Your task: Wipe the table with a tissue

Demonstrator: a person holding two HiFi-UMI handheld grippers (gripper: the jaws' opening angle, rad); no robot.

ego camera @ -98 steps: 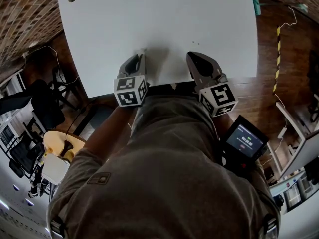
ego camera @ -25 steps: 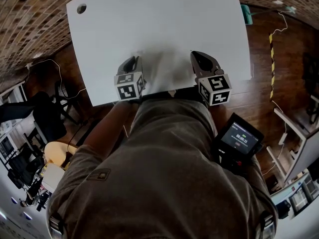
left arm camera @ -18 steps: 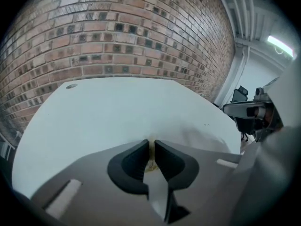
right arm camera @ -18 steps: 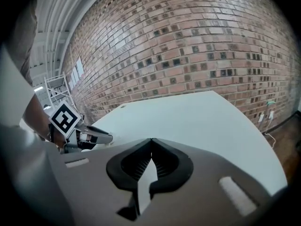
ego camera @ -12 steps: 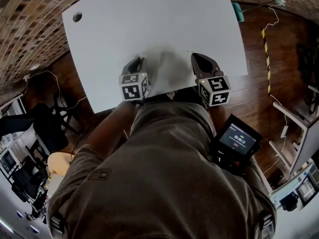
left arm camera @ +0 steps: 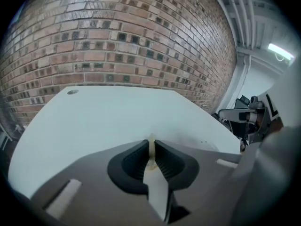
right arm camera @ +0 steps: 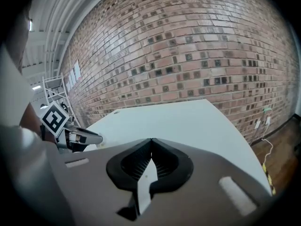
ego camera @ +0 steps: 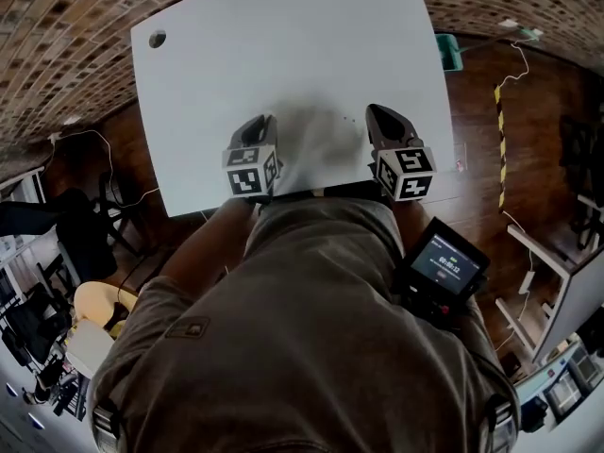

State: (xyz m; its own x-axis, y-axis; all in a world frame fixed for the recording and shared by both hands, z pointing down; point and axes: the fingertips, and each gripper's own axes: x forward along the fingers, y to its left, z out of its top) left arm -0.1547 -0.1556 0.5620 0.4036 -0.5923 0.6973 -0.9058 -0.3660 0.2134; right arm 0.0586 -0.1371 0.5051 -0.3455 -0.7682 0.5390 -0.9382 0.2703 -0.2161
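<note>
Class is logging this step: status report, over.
Left tongs shut on tissue. Right tongs shut, empty. Table ahead bare, nothing blocking.

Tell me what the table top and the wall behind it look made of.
Table top: smooth white board with a matte finish, likely laminate; even colour, no grain. Wall: bare brick, rough; staggered courses with mortar lines show.

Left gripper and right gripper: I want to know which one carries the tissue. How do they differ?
The left gripper is shut on a pale sliver, probably tissue; the right gripper is shut, tips meeting on nothing. The left gripper is on the table's side with the hole, the right gripper on the other. Both hang over the white table.
</note>
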